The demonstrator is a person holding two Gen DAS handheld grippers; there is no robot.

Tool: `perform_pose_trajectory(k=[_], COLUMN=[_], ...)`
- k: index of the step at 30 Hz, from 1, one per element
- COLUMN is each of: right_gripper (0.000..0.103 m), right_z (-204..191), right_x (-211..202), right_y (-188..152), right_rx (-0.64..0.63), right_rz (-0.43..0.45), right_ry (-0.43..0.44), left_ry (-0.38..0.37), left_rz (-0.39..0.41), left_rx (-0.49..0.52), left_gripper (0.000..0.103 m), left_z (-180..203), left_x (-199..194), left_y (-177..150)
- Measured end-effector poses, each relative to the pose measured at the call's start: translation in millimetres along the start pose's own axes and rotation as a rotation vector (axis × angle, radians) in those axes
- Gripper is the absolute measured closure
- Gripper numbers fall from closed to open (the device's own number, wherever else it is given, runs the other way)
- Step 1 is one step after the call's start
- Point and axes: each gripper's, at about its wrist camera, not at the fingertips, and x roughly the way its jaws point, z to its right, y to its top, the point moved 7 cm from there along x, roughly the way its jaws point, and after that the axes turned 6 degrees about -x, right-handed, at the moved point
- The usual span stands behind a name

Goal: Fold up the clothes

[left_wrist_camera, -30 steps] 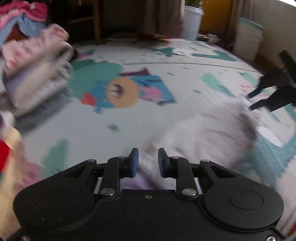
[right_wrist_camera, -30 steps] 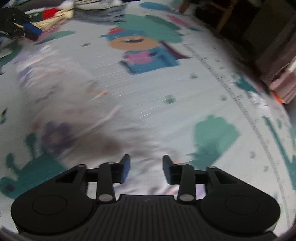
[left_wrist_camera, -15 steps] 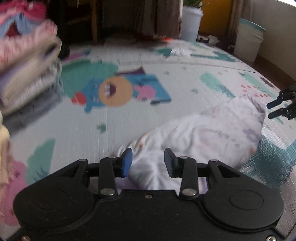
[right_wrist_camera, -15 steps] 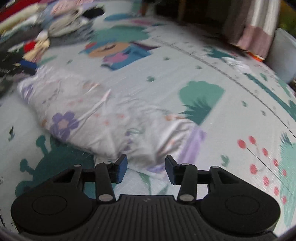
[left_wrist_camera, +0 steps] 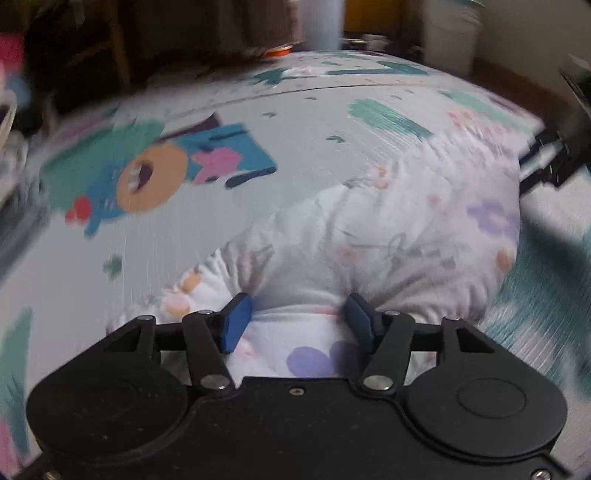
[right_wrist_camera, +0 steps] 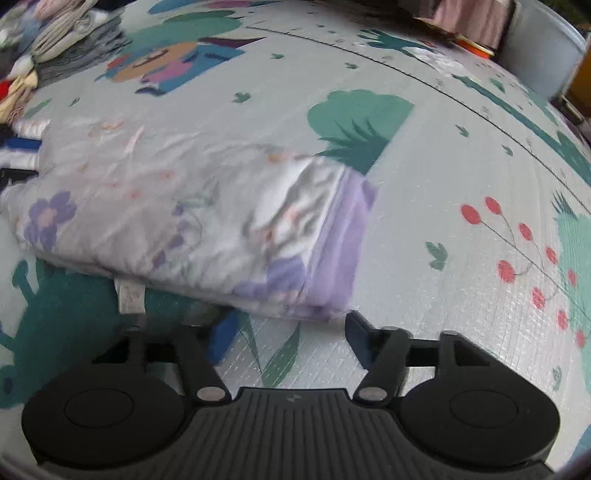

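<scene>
**A:** Where is the garment?

**B:** A white floral garment (right_wrist_camera: 177,221), printed with purple flowers and edged by a lilac band, lies folded into a thick bundle on a patterned play mat (right_wrist_camera: 443,166) on the floor. The left gripper (left_wrist_camera: 297,319) is at one end, its jaws spread wide with cloth lying between the blue pads, not pinched. The right gripper (right_wrist_camera: 286,332) is at the other end, also spread wide, over bare mat just beside the lilac edge, touching nothing.

**A:** How would it handle?

**B:** It looks light, soft and limp, likely to sag and unfold if lifted by one layer. I would pinch all layers together at the folded edge or the banded end.

**A:** And the room?

**B:** The mat shows cartoon figures, green bushes and red berries. A pile of other clothes (right_wrist_camera: 55,33) sits at its far edge, and pale bins (left_wrist_camera: 452,33) stand by the wall.
</scene>
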Motion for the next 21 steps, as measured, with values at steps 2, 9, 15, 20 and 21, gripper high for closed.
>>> perform_pose_trajectory(k=[2, 9, 15, 20, 21], right_gripper=[0.061, 0.043, 0.043, 0.042, 0.042], right_z=[-4.4, -51.3, -21.4, 5.9, -1.1], right_x=[-14.3, -35.2, -49.1, -71.8, -69.9], right_y=[6.8, 48.7, 54.1, 33.2, 37.7], right_rx=[-0.031, -0.195, -0.040, 0.019, -0.017], right_rz=[0.058, 0.199, 0.129, 0.166, 0.180], right_ry=[-0.030, -0.048, -0.133, -0.234, -0.218], left_ry=[-0.006, -0.045, -0.033, -0.043, -0.040], left_rz=[0.041, 0.113, 0.014, 0.054, 0.078], left_rx=[-0.019, -0.063, -0.097, -0.109, -0.128], left_gripper=[0.045, 0.044, 0.037, 0.037, 0.037], left_z=[-2.1, 5.5, 9.2, 9.9, 6.8], left_x=[-17.9, -22.6, 29.4, 12.6, 5.5], left_y=[6.1, 24.3, 18.0, 24.9, 26.7])
